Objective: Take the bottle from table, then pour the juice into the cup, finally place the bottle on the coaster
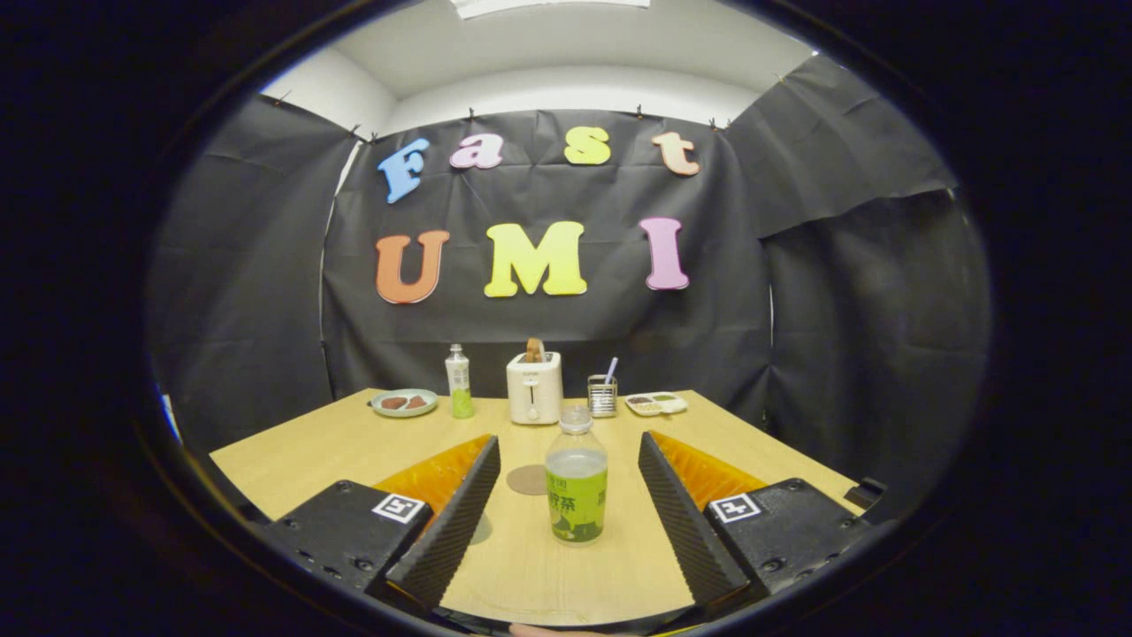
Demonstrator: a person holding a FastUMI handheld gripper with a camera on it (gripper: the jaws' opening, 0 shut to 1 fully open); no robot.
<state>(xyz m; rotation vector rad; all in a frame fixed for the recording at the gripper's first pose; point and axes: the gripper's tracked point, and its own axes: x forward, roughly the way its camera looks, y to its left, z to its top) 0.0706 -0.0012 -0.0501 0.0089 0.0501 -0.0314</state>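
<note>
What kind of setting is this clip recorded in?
Likely a staged recording booth, not a real kitchen: black cloth walls around a wooden table with a toaster and bottle between the open tool fingers.

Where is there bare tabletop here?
Bare: both sides outside the open gripper, and the strip between bottle and toaster. Crowded: the far edge, with plate, second bottle, toaster, holder, tray.

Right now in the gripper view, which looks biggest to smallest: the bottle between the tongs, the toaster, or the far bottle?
1. Bottle standing between the open tongs, untouched; it is nearest the camera, so it may only look biggest.
2. Toaster.
3. Far bottle left of the toaster, slimmer.
</note>
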